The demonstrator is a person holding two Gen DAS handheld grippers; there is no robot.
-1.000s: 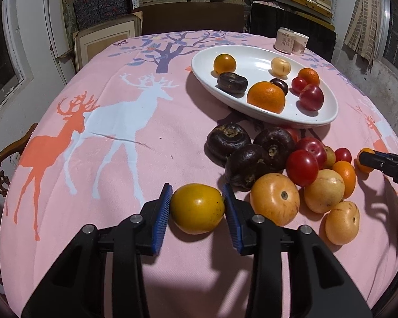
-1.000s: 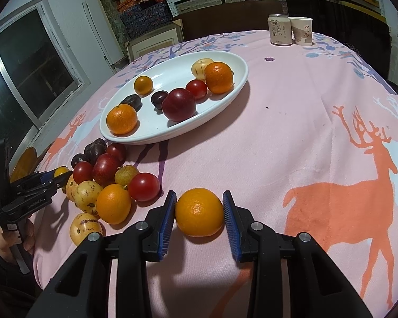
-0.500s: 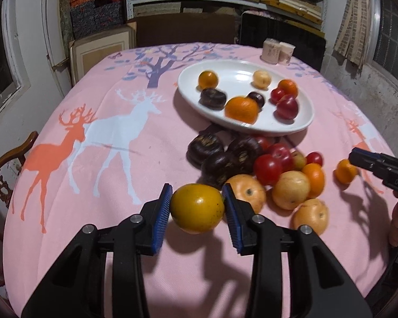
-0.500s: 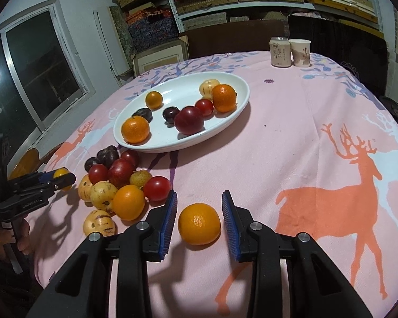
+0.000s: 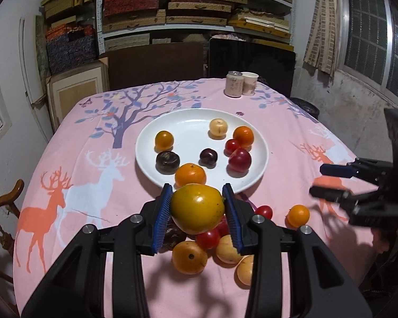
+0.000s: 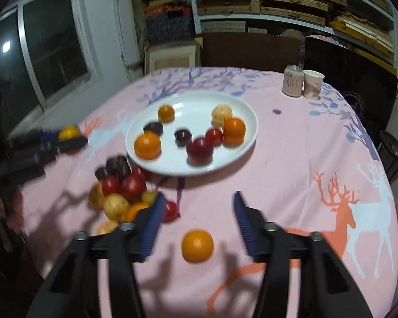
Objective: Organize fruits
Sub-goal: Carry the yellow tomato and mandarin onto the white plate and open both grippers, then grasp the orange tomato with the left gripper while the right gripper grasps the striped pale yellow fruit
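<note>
— Above the fruit pile [image 5: 207,241], my left gripper [image 5: 197,208] clamps the yellow-orange fruit [image 5: 197,208] across its middle; it looks smooth, likely slippery
— And the right?
— My right gripper [image 6: 197,221] gapes over the orange [image 6: 197,245] on the cloth; the plate [image 5: 257,169] waits beyond

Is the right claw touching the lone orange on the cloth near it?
Apart. The right wrist view shows the right claw open, with pink tablecloth visible on both sides of the orange, which sits between and below the blue pads.
</note>
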